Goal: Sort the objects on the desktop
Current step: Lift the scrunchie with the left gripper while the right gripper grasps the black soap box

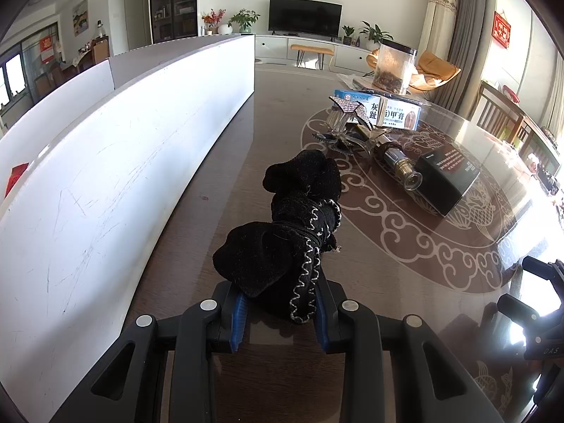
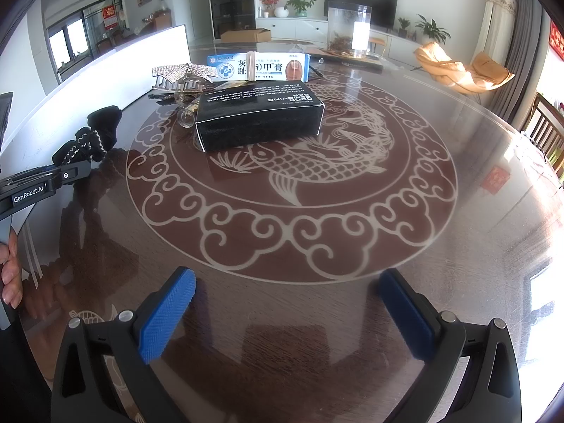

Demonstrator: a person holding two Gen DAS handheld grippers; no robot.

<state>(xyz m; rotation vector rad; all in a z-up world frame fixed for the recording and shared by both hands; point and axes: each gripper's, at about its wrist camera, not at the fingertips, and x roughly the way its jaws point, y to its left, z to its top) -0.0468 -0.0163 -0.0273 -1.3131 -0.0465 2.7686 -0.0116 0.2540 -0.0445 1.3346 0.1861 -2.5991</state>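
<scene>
My left gripper [image 1: 280, 303] is shut on the near end of a black cloth hair bow [image 1: 285, 232] with white zigzag trim, which stretches away over the table beside the white box. In the right wrist view the same hair bow [image 2: 91, 137] shows at the left, held by the left gripper [image 2: 60, 172]. My right gripper [image 2: 285, 313] stands open above the glass table [image 2: 440, 246] with nothing between its blue pads. Ahead lie a black carton [image 2: 261, 120], a blue-and-white ointment box [image 2: 261, 67], a rhinestone hair clip [image 2: 183, 70] and a small glass bottle [image 2: 187, 114].
A long white box wall [image 1: 116, 162] runs along the table's left side. A clear plastic jar [image 2: 349, 30] stands at the far edge of the table. A person's hand [image 2: 8, 275] shows at the left edge. Chairs stand to the right of the table.
</scene>
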